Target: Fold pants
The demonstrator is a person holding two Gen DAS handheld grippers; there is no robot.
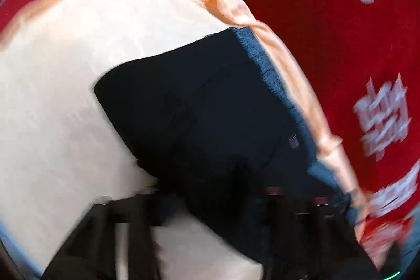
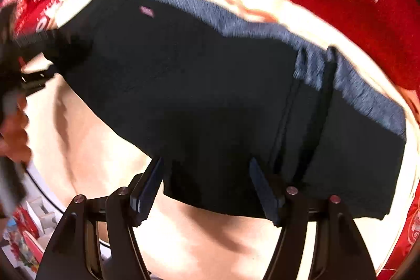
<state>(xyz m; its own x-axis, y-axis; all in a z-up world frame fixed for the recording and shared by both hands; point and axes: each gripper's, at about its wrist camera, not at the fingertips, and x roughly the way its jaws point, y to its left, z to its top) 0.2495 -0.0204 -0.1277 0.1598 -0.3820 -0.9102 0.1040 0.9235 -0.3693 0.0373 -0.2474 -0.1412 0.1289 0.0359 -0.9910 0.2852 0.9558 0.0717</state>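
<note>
A: Starting at the right gripper (image 2: 207,188): its 2 fingers stand apart, pointing down over the near edge of the pants (image 2: 210,96), one finger at the hem and the other over the cloth. Nothing is pinched; the pads look clear of the fabric.

B: And the left gripper (image 1: 210,204)?

A: Blurred and dark against dark cloth in its own view. It sits at the end of the pants, but I cannot tell whether it is closed on fabric. The right wrist view shows it at the far left end of the garment with the person's hand (image 2: 15,127) behind it, again too smeared to read.

B: Where do the pants lie?

A: Flat and already doubled into a compact dark block on the cream cover (image 2: 86,127) of a round surface, with the lighter blue waistband (image 2: 262,28) along the far edge.

B: Handling?

A: Soft, limp, fairly thick cloth, I'd judge. It will sag and slide on the smooth cover, so pinch through all layers at the corners or the hem, not mid-panel.

B: Obstacles?

A: The red cloth with white lettering (image 1: 341,43) lies beyond the cover's ruffled edge. Nothing stands on the pants themselves.
</note>
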